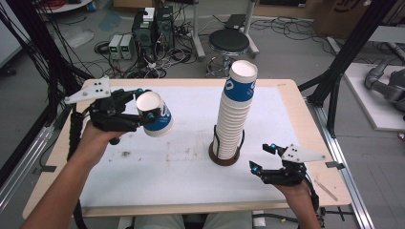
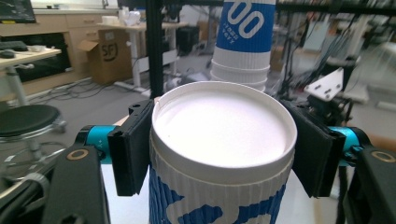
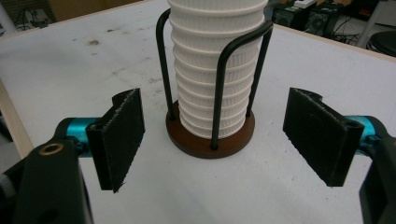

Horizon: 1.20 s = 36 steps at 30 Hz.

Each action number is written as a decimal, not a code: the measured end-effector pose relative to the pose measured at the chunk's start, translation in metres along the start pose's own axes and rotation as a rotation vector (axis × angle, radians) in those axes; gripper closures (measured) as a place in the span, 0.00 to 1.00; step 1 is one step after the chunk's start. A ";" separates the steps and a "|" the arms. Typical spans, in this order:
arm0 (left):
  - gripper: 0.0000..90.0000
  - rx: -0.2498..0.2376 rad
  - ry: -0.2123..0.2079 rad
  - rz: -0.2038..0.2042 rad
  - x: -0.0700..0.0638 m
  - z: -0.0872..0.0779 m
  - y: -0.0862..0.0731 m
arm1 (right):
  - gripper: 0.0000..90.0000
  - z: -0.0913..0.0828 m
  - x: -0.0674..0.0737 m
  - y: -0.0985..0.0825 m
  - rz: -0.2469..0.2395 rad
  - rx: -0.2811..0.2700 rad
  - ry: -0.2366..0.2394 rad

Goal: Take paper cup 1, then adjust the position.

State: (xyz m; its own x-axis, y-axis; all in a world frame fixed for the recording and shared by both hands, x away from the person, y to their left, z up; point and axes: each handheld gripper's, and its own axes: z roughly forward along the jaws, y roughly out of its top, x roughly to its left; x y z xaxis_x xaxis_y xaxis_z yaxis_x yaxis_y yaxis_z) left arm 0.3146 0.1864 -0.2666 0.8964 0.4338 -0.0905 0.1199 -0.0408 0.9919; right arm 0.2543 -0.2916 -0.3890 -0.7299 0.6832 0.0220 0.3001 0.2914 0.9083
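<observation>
Cup pinched on the left, stack to its right

The left gripper (image 1: 145, 106) had its fingers (image 2: 130, 149) pinching a cup (image 1: 155, 114) just below the rim, held tilted above the counter (image 1: 143, 181), mouth toward the person; the stack (image 1: 235, 109) stood upright in its holder (image 1: 224, 155), well apart to the cup's right; the right gripper (image 1: 261, 157) lay nearer the holder, fingers (image 3: 119, 135) spread and empty, aimed at its base.
</observation>
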 end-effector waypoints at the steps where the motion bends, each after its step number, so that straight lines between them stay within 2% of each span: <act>1: 0.34 0.002 0.006 -0.006 0.001 0.001 -0.010 | 0.23 0.000 0.001 0.000 -0.008 -0.001 0.002; 2: 0.34 -0.001 0.004 -0.016 0.002 0.001 -0.015 | 0.23 0.000 0.001 0.000 -0.003 0.000 0.003; 3: 0.34 -0.007 -0.002 -0.040 0.002 0.002 -0.028 | 0.23 0.000 0.001 0.000 -0.003 0.001 0.003; 4: 0.34 -0.007 -0.002 -0.040 0.002 0.002 -0.028 | 0.23 0.000 0.001 0.000 -0.003 0.001 0.003; 9: 0.34 0.006 -0.010 -0.059 0.002 0.007 -0.054 | 0.23 0.002 0.003 -0.002 -0.006 0.009 0.015; 16: 0.34 0.020 -0.015 -0.056 -0.003 0.012 -0.066 | 0.23 0.001 0.005 -0.002 -0.008 0.009 0.026; 23: 0.34 0.032 -0.016 -0.040 -0.010 0.016 -0.068 | 0.23 0.003 0.007 0.000 -0.013 -0.001 0.044; 35: 0.34 0.053 -0.033 -0.011 -0.022 0.023 -0.074 | 0.23 0.006 0.024 0.009 -0.031 -0.038 0.139; 36: 0.34 0.052 -0.037 -0.013 -0.023 0.024 -0.075 | 0.23 0.008 0.029 0.011 -0.039 -0.042 0.160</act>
State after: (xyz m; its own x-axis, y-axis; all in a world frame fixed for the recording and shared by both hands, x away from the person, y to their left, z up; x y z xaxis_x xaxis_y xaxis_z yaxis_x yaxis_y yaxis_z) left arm 0.2948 0.1579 -0.3414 0.9096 0.4013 -0.1075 0.1528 -0.0826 0.9848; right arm 0.2416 -0.2636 -0.3816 -0.8301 0.5555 0.0491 0.2457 0.2854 0.9264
